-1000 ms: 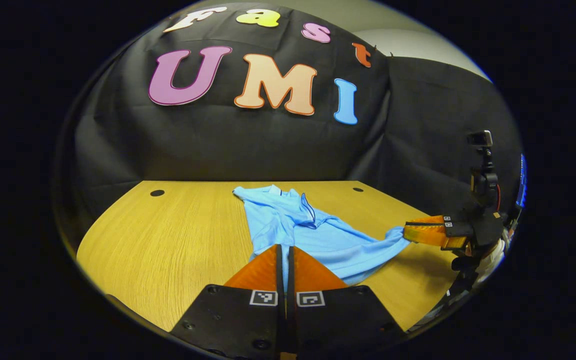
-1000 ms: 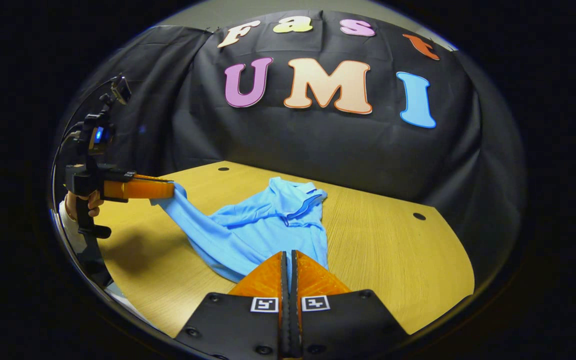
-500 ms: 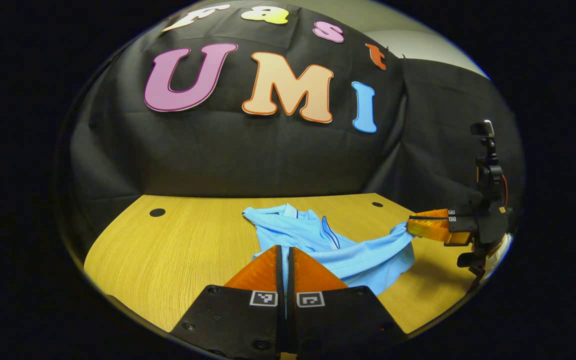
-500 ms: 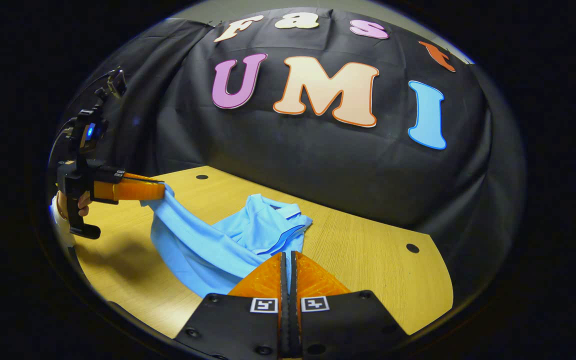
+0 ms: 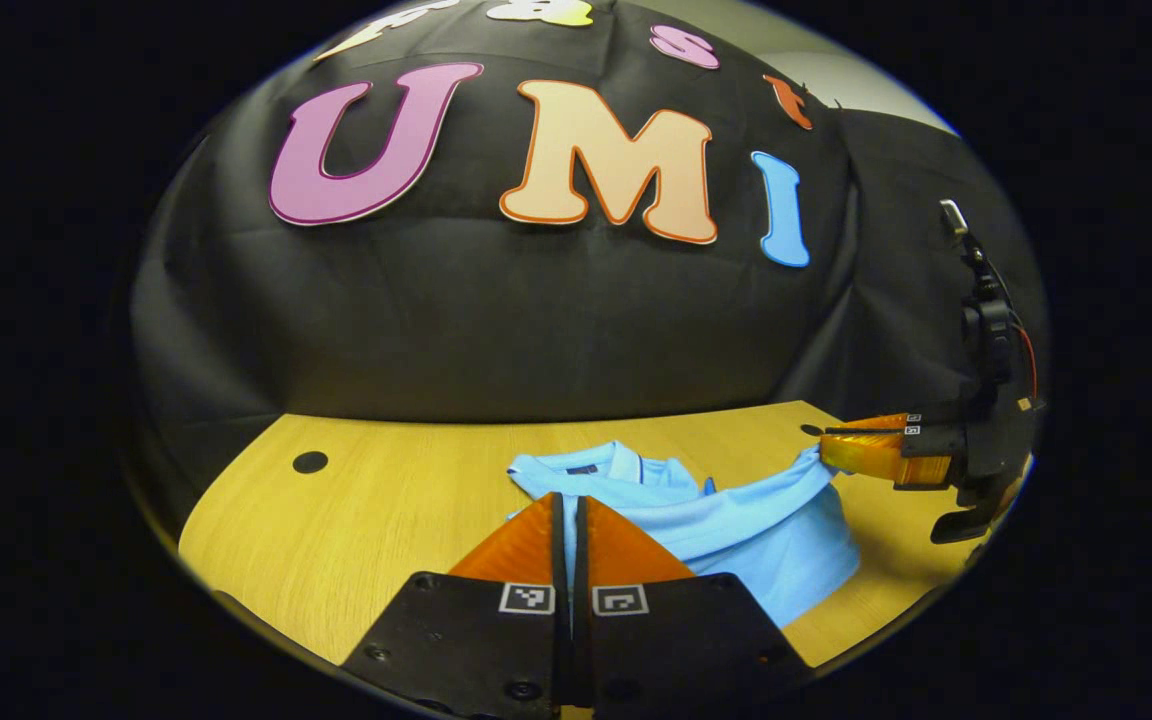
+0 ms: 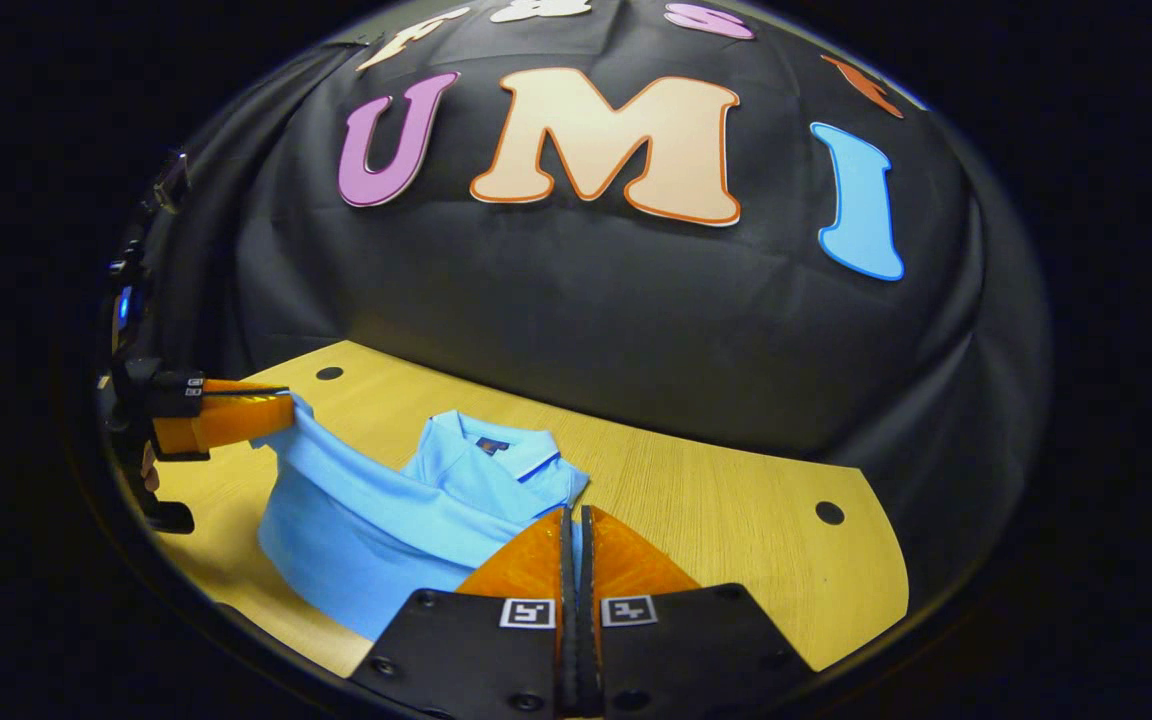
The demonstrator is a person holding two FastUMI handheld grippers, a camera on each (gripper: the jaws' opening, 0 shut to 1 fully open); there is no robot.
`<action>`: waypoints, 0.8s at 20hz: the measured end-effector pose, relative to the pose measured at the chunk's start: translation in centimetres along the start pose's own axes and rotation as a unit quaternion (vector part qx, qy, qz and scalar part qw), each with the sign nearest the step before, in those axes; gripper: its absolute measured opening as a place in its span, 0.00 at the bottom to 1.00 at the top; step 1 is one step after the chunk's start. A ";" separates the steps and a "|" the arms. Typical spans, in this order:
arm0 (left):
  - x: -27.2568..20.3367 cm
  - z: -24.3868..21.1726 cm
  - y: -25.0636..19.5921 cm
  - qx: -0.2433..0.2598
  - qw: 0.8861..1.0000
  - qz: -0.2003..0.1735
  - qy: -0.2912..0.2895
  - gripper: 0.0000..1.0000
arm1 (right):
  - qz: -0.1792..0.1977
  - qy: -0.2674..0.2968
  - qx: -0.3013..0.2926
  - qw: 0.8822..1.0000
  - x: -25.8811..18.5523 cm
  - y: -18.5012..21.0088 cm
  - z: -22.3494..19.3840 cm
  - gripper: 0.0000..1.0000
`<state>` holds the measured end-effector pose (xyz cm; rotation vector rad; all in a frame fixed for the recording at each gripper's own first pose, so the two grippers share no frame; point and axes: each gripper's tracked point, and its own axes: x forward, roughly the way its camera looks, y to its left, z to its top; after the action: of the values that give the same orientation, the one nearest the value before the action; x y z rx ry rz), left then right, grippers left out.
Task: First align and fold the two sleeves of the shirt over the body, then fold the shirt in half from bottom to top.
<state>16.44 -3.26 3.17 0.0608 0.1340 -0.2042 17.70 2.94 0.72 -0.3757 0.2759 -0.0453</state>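
You are in the last step, the bottom-to-top fold. Your left tool [image 5: 568,520] has its fingers together on one corner of the shirt's [image 5: 736,525] hem, with a sliver of blue cloth pinched between them, and your right tool [image 6: 576,535] is clamped the same way on the other corner. Each tool also appears farther off in the other's view: the right tool at the desk's right side in the left gripper view, the left tool at the desk's left side in the right gripper view, each with cloth held at its tip. The hem hangs between the two tools as a lifted band above the desk [image 5: 386,500], while the collar [image 6: 496,445] end of the shirt lies flat near the desk's far edge, by the booth wall.

The fold is judged to be well along but not landed. Next, carry both corners forward together, level with one another, until the hem lies just short of the collar; then lower them onto the shoulders and only then let go. Keep the band taut, or the fold will likely wrinkle or skew.
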 end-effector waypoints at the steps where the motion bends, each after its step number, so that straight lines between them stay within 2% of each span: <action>1: 1.2 0.1 0.6 0.006 1.000 0.010 0.001 0.00 | 0.000 0.009 0.008 1.000 1.2 0.3 0.1 0.02; 8: 8.2 -2.4 2.9 -0.024 0.997 0.064 0.027 0.00 | -0.050 0.039 0.040 0.997 11.3 -0.8 -1.1 0.02; 13: 11.4 -3.2 4.8 -0.043 0.993 0.106 0.043 0.00 | -0.069 0.041 0.072 0.994 14.8 -1.8 -1.7 0.02; 16: 12.9 -3.7 5.0 -0.026 0.990 0.125 0.054 0.00 | -0.069 0.042 0.065 0.995 16.0 -1.6 -2.4 0.02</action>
<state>29.52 -0.65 -2.07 0.0363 0.2375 0.0525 32.42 -0.93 -4.99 -0.2621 0.3290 -0.2140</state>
